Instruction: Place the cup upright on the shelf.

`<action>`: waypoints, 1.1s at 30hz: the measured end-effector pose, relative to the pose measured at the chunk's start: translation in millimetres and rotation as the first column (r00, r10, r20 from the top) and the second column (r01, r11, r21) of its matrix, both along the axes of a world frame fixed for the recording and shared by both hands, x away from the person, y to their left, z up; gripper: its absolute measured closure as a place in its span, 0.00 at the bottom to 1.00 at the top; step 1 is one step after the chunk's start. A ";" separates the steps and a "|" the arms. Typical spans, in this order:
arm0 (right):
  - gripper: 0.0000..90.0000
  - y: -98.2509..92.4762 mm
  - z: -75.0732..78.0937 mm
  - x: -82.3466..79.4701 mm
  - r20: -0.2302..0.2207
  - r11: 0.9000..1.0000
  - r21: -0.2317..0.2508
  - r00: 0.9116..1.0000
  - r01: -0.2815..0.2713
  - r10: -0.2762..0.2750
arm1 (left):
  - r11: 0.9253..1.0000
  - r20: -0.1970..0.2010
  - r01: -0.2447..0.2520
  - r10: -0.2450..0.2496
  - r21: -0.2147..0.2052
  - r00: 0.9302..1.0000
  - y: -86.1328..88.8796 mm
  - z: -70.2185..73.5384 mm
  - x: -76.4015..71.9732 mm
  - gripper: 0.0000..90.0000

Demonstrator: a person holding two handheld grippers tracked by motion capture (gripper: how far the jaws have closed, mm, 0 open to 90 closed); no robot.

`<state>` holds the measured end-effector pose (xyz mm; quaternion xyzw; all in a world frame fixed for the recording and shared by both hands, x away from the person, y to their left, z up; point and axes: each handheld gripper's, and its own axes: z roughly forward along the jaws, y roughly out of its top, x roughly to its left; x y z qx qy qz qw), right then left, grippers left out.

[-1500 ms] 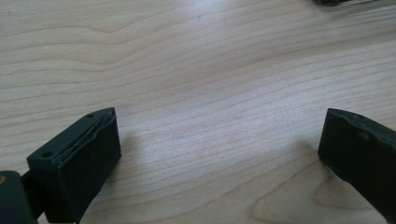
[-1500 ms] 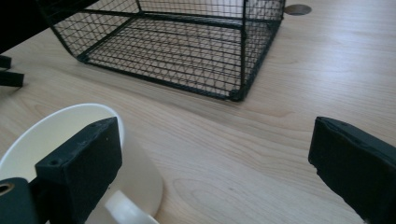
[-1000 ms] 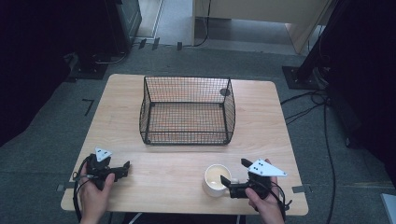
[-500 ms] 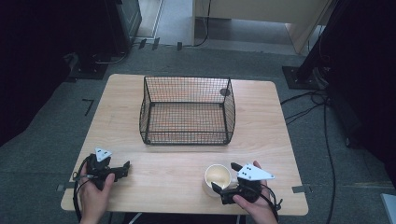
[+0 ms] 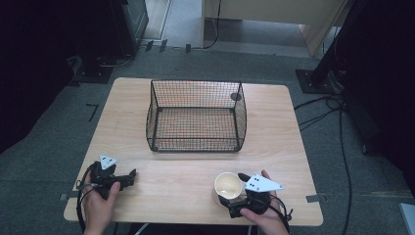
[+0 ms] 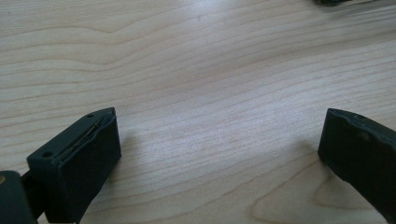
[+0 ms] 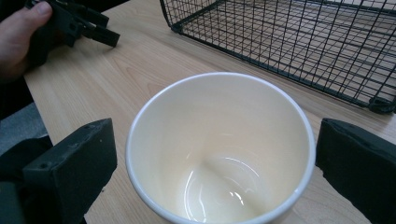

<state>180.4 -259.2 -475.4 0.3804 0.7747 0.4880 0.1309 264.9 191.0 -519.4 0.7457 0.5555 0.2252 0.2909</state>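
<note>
Fingertips (image 7: 79, 158) of right gripper (image 7: 215, 158) flank cup (image 7: 219, 149), gaps both sides.

Lab or test-room setting: lone wooden table (image 5: 274, 147) on grey carpet floor (image 5: 44, 161), black stand bases (image 5: 313, 81) and loose cables (image 5: 342, 127) around it, dark equipment at the edges, pale cabinet (image 5: 264, 19) behind
</note>
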 end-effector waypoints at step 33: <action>0.10 12.1 -14.7 -1.9 0.039 0.985 -0.174 0.999 0.003 0.004 | 1.000 0.000 0.000 0.000 0.000 1.000 0.0 0.0 0.0 0.00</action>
